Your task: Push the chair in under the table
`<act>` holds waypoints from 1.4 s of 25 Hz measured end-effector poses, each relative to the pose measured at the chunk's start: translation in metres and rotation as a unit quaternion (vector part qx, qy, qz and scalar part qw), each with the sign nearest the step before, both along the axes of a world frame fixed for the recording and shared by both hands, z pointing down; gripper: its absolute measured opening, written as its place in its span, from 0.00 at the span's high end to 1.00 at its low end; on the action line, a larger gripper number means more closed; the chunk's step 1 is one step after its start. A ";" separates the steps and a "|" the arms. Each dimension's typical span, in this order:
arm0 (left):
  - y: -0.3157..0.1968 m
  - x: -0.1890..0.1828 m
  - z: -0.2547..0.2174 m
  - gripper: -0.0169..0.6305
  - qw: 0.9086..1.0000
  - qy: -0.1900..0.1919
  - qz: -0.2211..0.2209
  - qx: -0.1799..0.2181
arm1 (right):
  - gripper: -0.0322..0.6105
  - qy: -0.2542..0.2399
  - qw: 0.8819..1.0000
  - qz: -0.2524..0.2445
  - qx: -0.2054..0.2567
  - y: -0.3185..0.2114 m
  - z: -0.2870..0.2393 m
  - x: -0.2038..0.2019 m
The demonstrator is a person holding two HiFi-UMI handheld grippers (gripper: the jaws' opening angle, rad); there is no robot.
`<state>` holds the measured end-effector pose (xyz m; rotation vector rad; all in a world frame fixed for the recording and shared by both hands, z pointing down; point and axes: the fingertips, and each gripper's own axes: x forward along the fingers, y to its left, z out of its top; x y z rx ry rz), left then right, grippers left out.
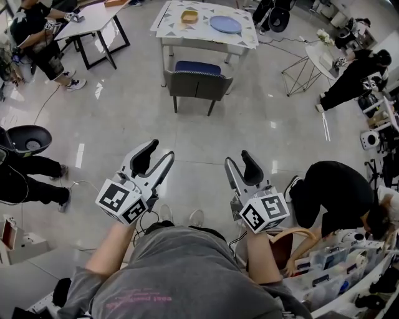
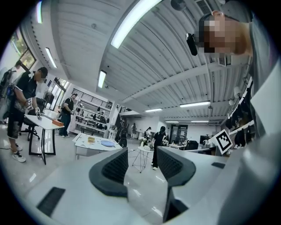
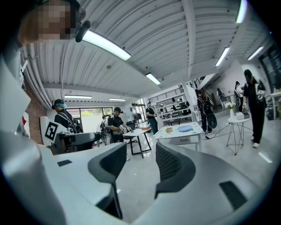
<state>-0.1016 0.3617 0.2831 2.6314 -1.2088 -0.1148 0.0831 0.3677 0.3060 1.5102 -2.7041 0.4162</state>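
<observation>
The chair [image 1: 196, 81], grey-backed with a blue seat, stands far ahead on the shiny floor with its seat partly under the white patterned table [image 1: 206, 41]. A blue plate [image 1: 225, 23] and a yellow bowl [image 1: 189, 16] lie on that table. My left gripper [image 1: 159, 151] and right gripper [image 1: 239, 158] are held side by side well short of the chair, both open with nothing between the jaws. The left gripper view shows the left gripper [image 2: 141, 165] open, with the table [image 2: 88, 147] small in the distance. In the right gripper view the right gripper [image 3: 140, 166] is open and the table [image 3: 186, 134] is far off.
Several people work around the room. A black-legged table [image 1: 93, 19] stands at the upper left and a round wire side table [image 1: 321, 59] at the upper right. One person crouches at the right [image 1: 336, 193] by bins [image 1: 336, 274]. A black chair [image 1: 28, 138] sits at the left.
</observation>
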 end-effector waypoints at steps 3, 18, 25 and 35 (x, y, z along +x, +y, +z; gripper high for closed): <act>0.002 0.003 0.002 0.67 1.000 -0.002 -0.001 0.000 | 0.65 0.000 1.000 -0.002 0.001 0.001 0.002 0.002; 0.005 0.043 0.002 0.67 1.000 -0.011 -0.013 0.002 | 0.65 -0.003 1.000 -0.017 0.004 0.000 0.004 0.036; 0.007 0.065 0.000 0.67 1.000 -0.016 -0.018 0.006 | 0.65 -0.003 1.000 -0.022 0.011 0.003 0.003 0.055; 0.005 0.072 0.006 0.67 0.999 -0.016 -0.030 0.005 | 0.65 -0.003 0.999 -0.031 0.009 -0.001 0.010 0.066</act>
